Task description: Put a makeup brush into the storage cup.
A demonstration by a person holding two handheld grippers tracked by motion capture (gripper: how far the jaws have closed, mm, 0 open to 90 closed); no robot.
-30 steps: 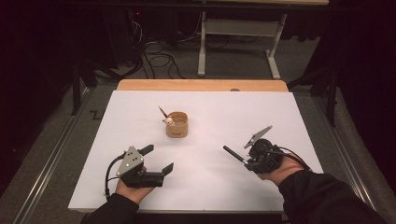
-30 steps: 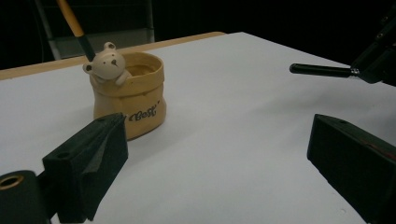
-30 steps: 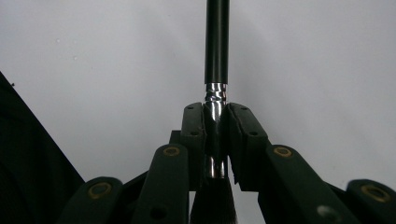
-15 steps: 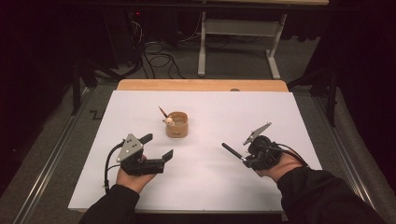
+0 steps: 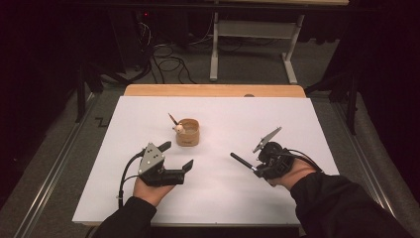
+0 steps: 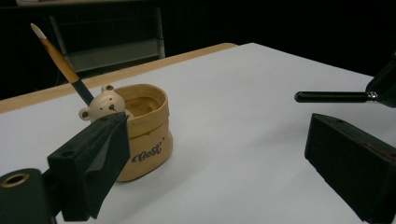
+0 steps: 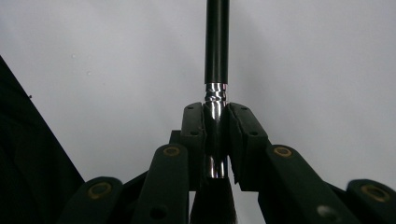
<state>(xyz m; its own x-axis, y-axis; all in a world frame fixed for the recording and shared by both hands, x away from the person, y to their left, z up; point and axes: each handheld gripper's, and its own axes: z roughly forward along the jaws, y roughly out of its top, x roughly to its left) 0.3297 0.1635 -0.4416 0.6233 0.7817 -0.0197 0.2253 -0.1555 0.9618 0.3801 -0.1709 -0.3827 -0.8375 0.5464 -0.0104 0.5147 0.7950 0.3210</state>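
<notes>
Left tongs (image 5: 177, 155), wide and empty, had edged toward the cup (image 5: 188, 132); right tongs (image 5: 253, 167) gripped a brush (image 5: 241, 161) at lower right.

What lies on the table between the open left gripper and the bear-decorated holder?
Nothing: in the high view, bare white table separates the left gripper from the holder. The left gripper view shows the holder just past one jaw.

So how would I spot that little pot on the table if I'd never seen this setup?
Start at the white sheet covering the table, then look left of its middle, just beyond the left hand-held gripper. The tan pot stands there, with a small bear head on its rim and a brush leaning out.
</notes>
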